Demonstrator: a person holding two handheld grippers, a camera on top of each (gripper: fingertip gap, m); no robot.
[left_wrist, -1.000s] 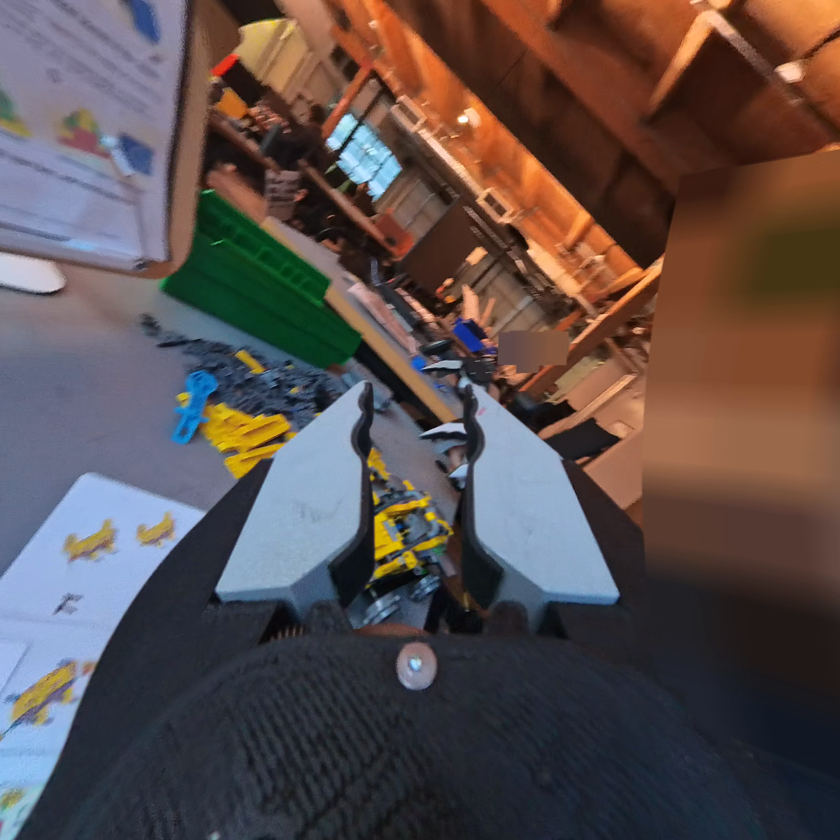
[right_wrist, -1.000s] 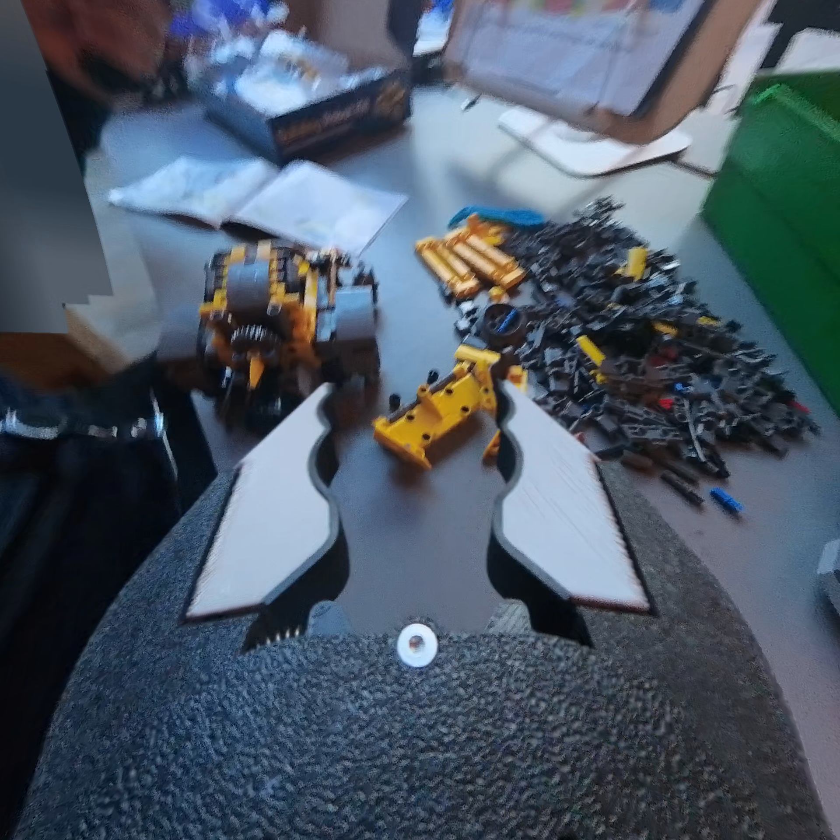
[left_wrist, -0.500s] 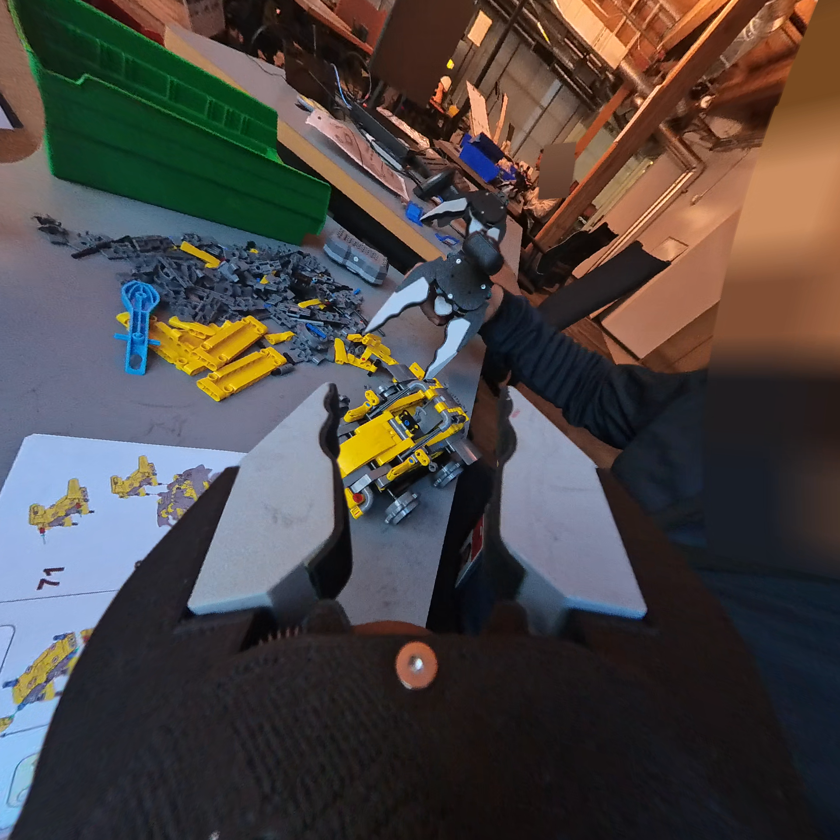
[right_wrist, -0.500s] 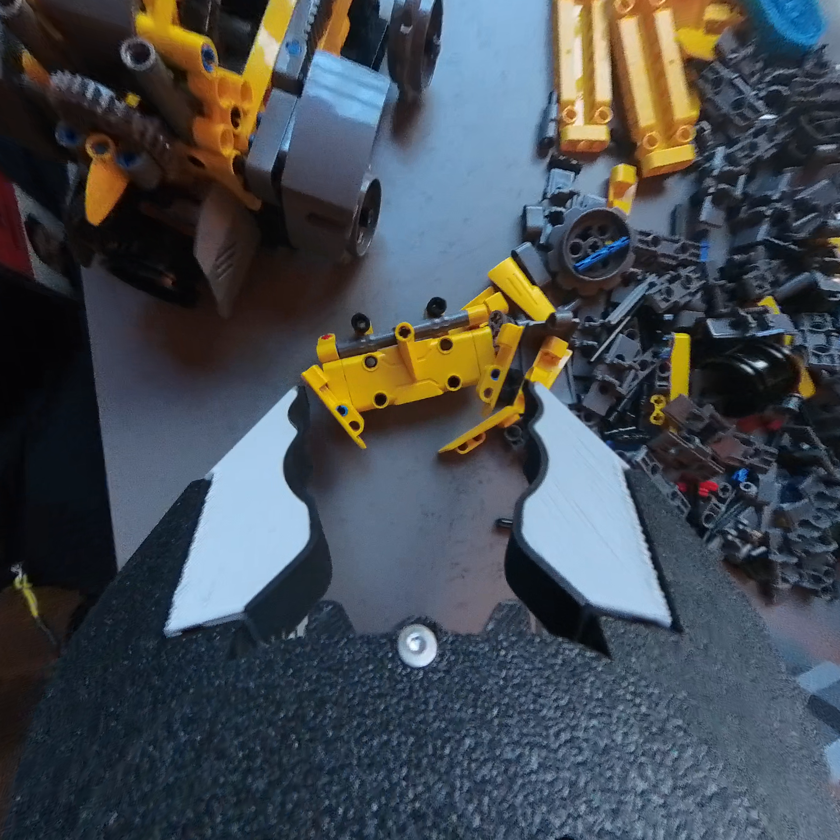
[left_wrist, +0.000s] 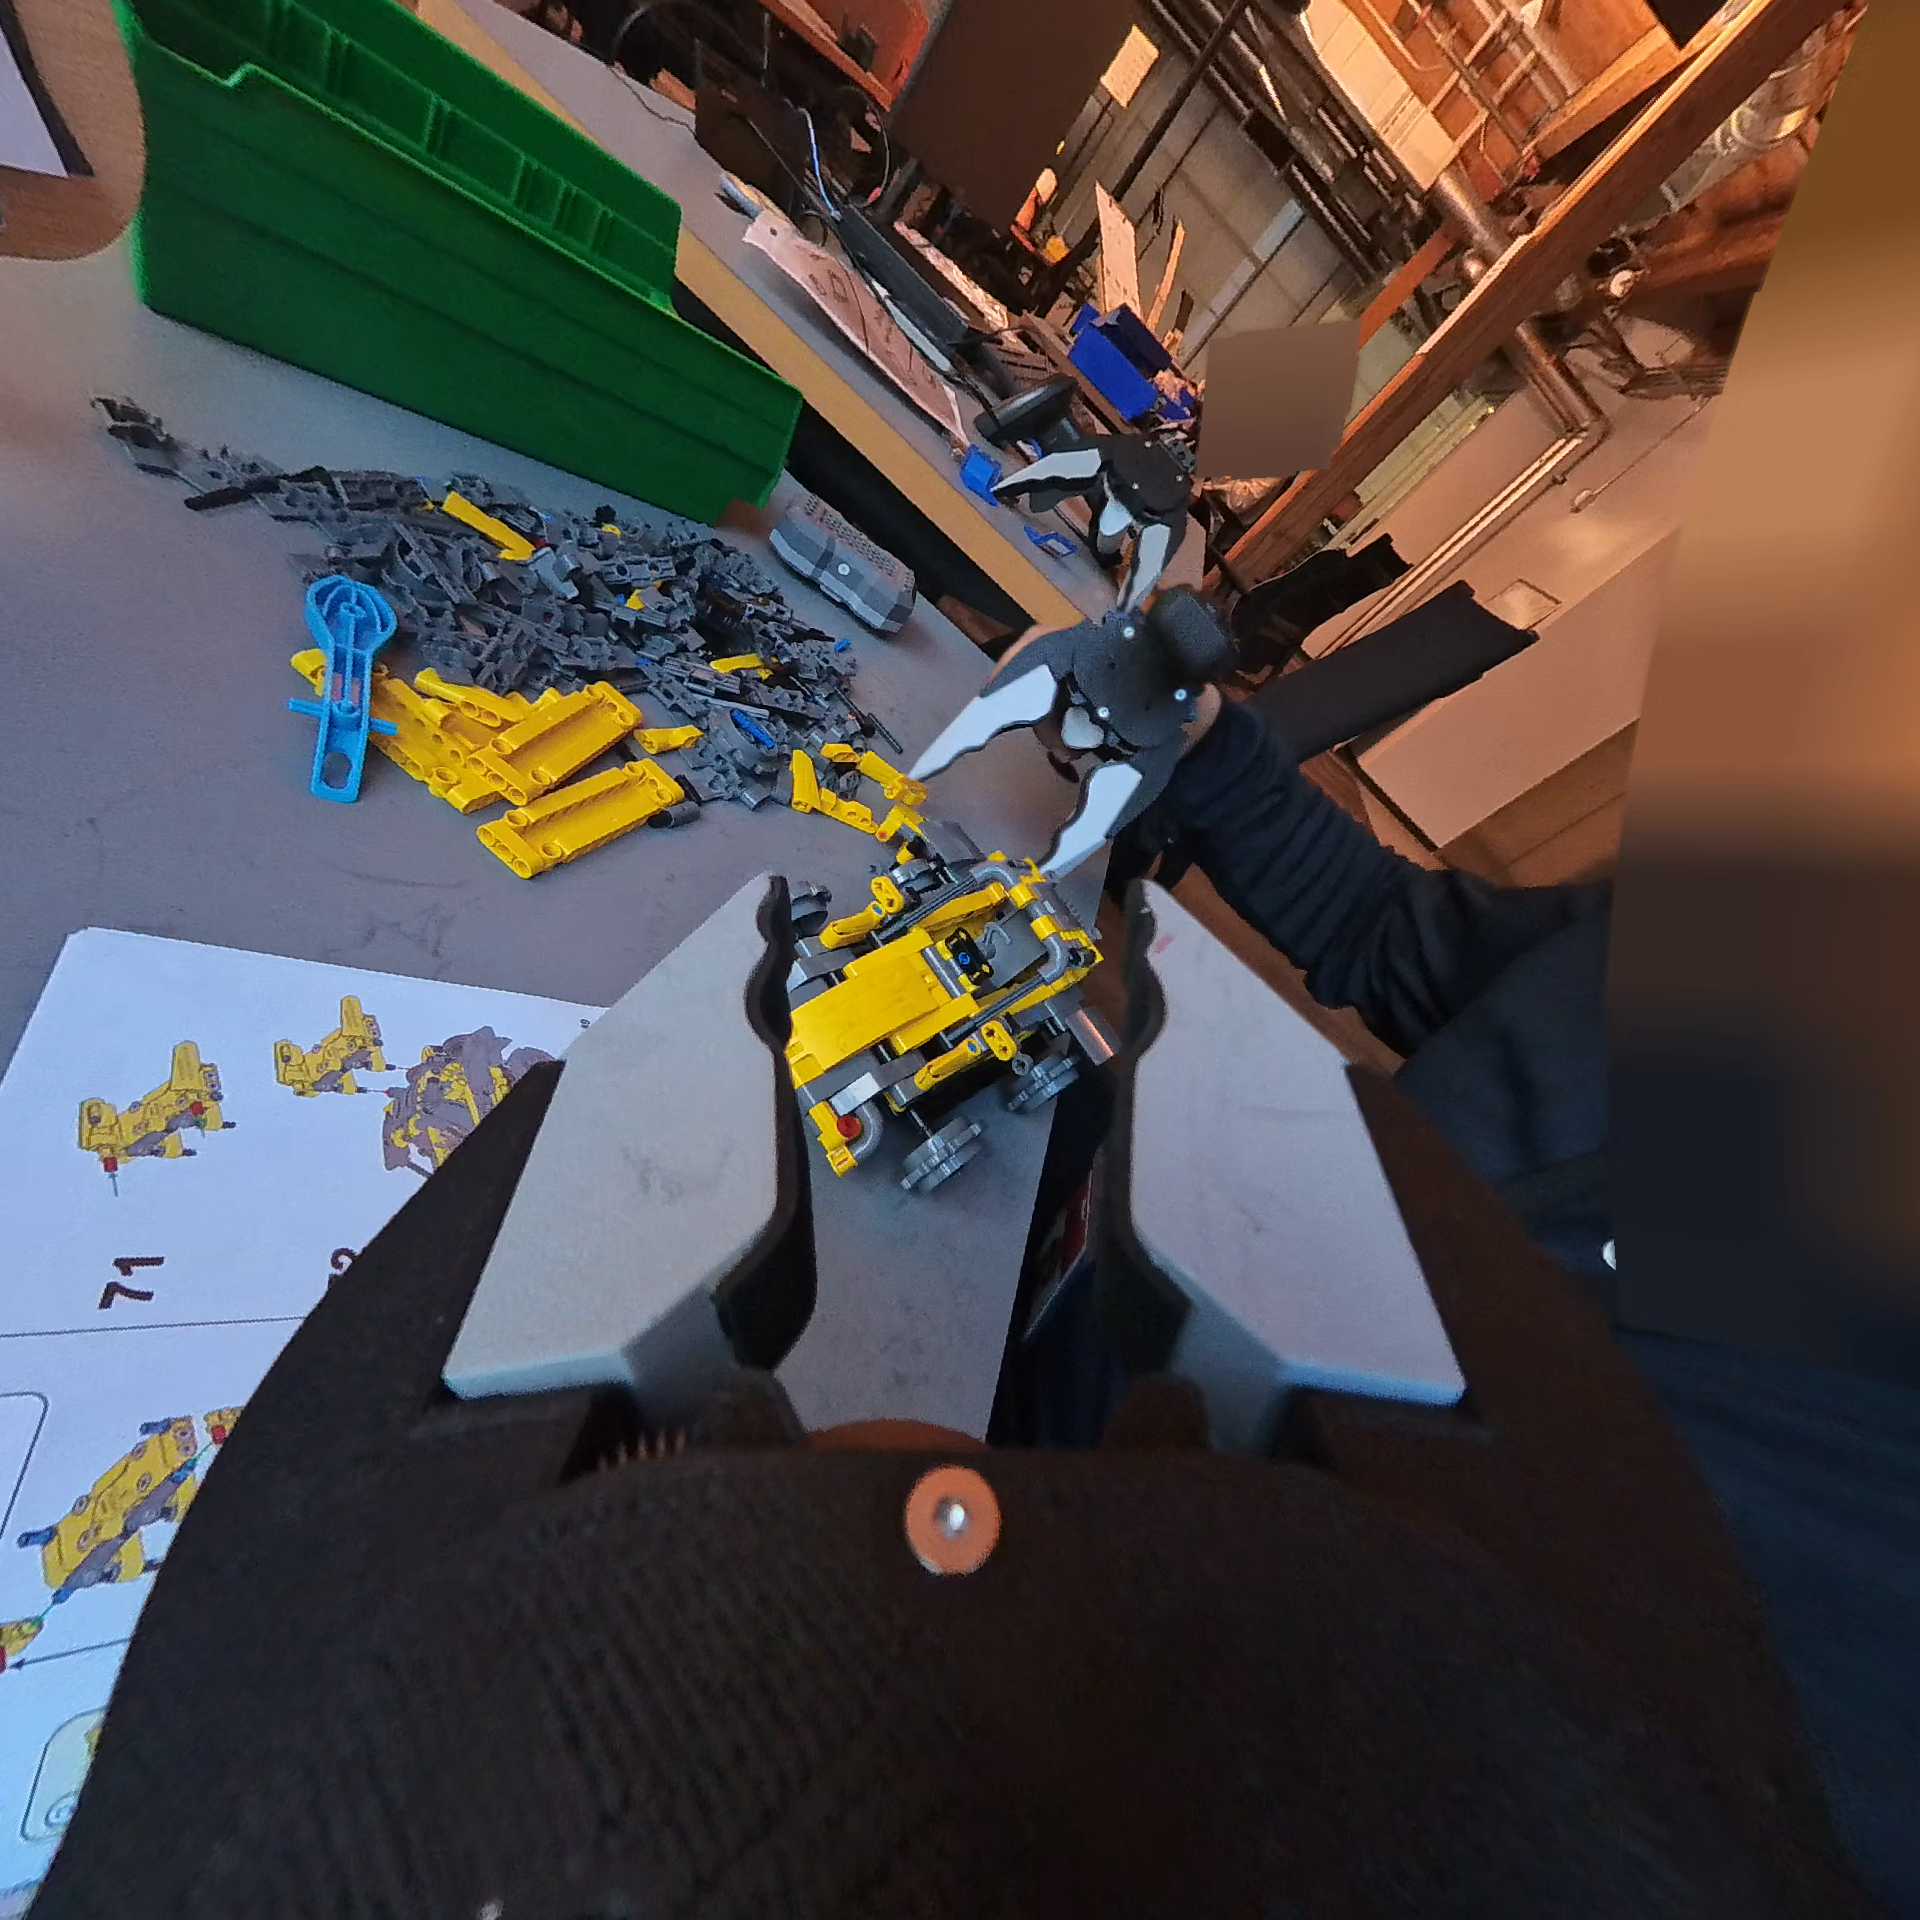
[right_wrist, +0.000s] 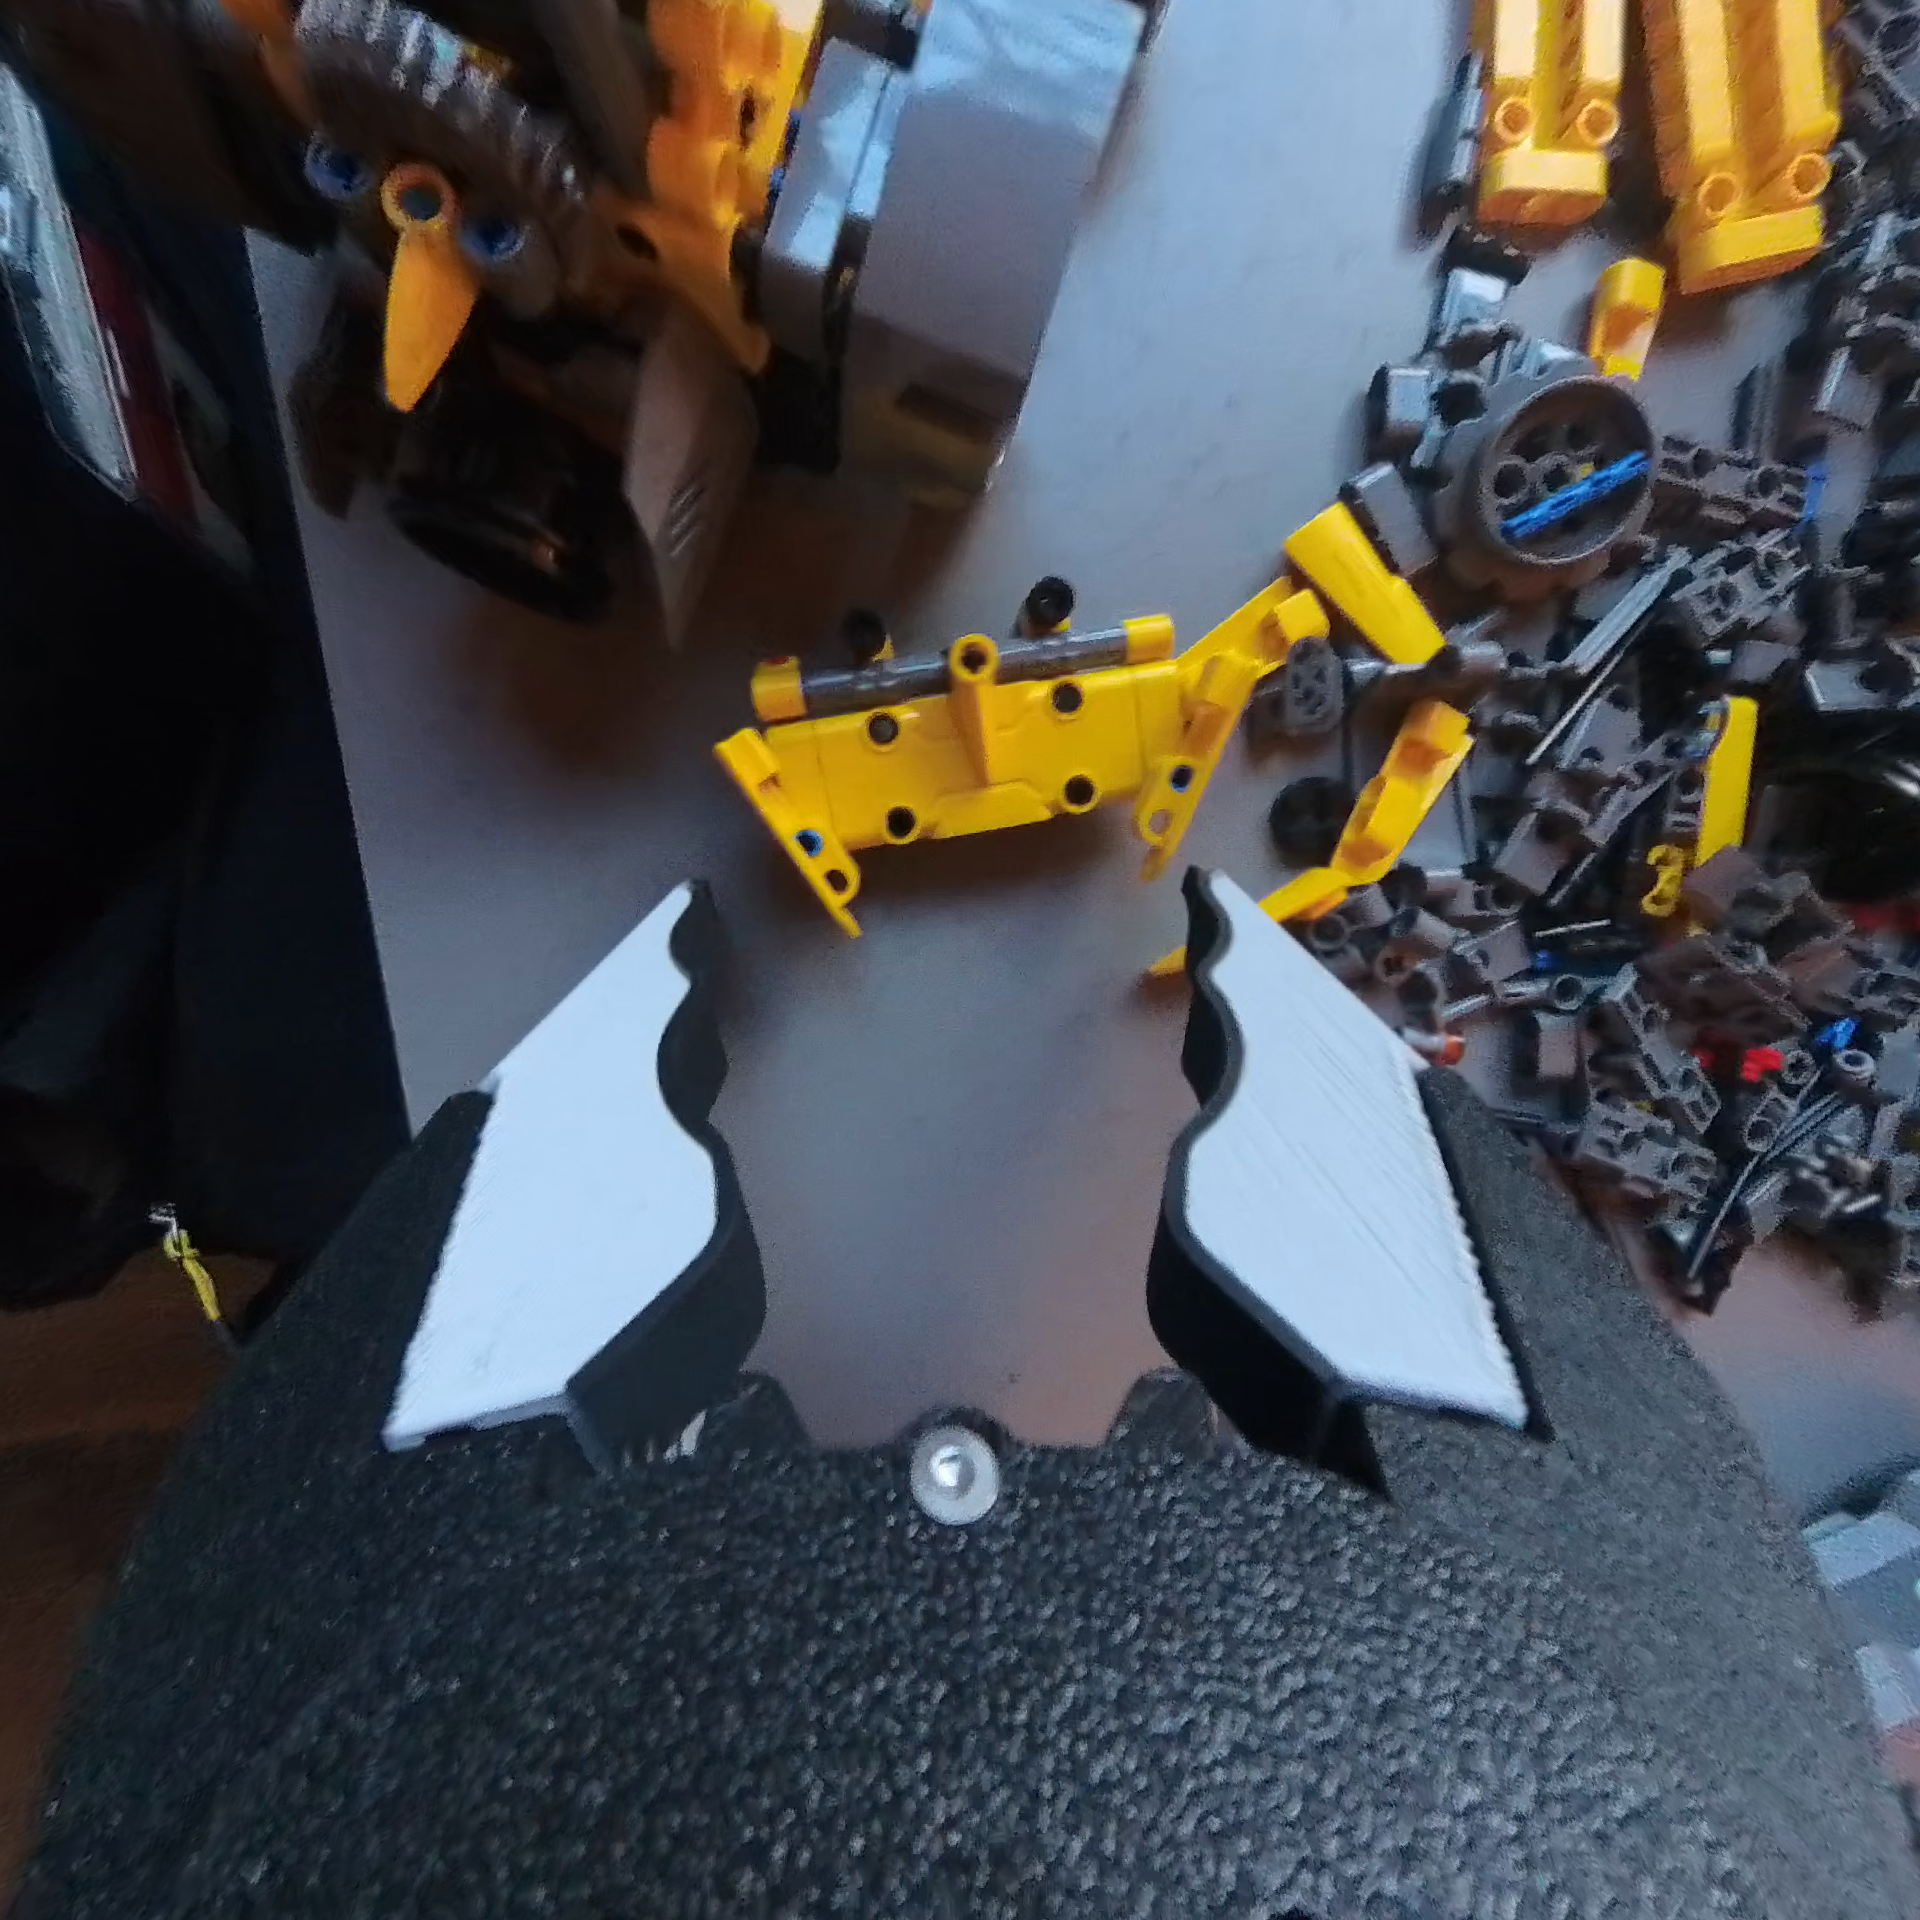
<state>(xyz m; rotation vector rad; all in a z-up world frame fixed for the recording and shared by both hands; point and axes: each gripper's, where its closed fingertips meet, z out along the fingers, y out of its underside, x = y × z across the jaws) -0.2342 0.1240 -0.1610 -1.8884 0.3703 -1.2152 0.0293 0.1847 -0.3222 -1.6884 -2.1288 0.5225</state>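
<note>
My left gripper (left_wrist: 956, 902) is open and empty, hovering just short of a yellow and grey brick-built vehicle (left_wrist: 935, 1013) that stands near the table's edge. My right gripper (right_wrist: 945, 888) is open and empty, low over the table. A yellow sub-assembly with a dark axle (right_wrist: 977, 758) lies just beyond its fingertips. The vehicle also shows in the right wrist view (right_wrist: 675, 208), blurred at the top left. In the left wrist view the right gripper (left_wrist: 982, 821) hangs open just behind the vehicle, held by a dark-sleeved arm (left_wrist: 1351, 904).
A heap of dark grey and yellow loose parts (right_wrist: 1662, 883) lies right of the sub-assembly, also in the left wrist view (left_wrist: 582, 613). Yellow panels (left_wrist: 551, 748), a blue tool (left_wrist: 343, 675), a grey box (left_wrist: 842, 561), a green bin (left_wrist: 416, 260) and an open instruction booklet (left_wrist: 208, 1143) sit around them. The gap from one gripper's tips to the other's is roughly 30 cm.
My left gripper's jaws widened, drew back from the vehicle and tilted down toward the table. My right gripper dropped closer to the yellow sub-assembly, jaws slightly wider.
</note>
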